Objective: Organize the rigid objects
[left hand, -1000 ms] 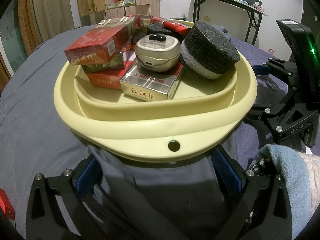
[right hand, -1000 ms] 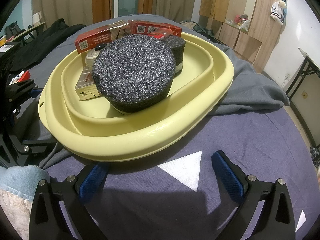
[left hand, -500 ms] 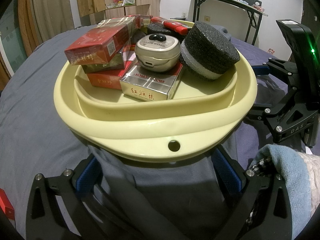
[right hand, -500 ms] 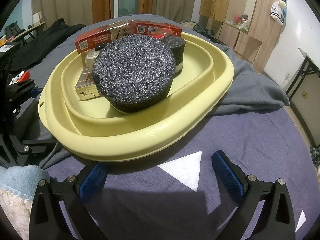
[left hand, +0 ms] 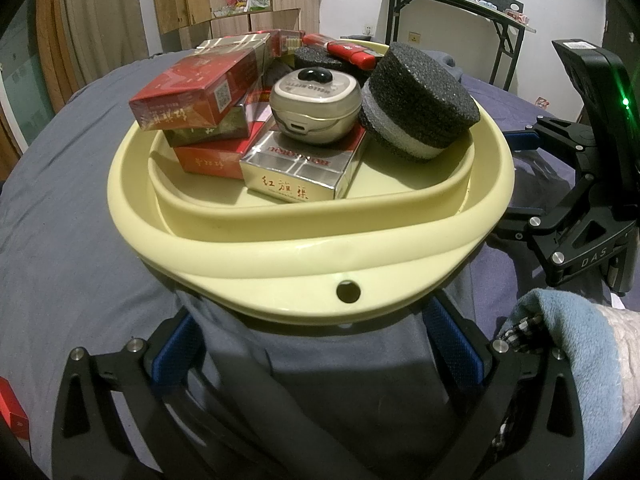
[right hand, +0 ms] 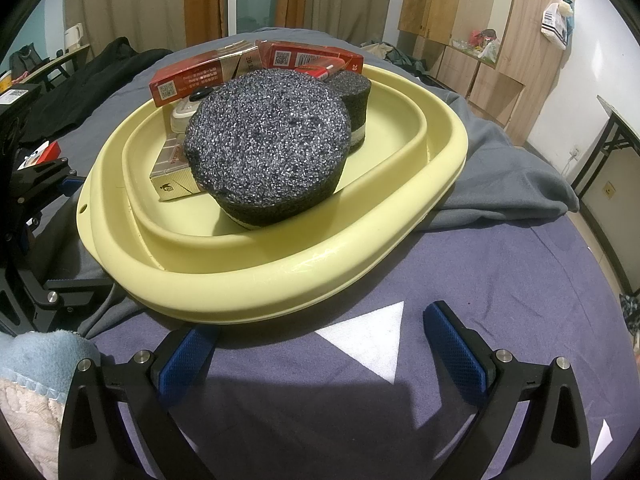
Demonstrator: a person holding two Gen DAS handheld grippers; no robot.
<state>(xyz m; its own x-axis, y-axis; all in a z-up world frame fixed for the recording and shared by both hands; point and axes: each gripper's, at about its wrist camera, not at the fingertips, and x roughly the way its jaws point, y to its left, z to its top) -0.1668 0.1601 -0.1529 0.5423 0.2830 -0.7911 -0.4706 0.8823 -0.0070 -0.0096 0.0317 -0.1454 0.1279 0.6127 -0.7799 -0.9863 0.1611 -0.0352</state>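
Directly ahead of the left claw, the pale yellow basin blocks the way, its rim overhanging the spread fingers; grey cloth fills the gap between them. Ahead of the right claw bare bed cover lies open up to the basin. Inside, the black foam disc and stacked red boxes crowd the near and left parts; bare floor remains to the disc's right.
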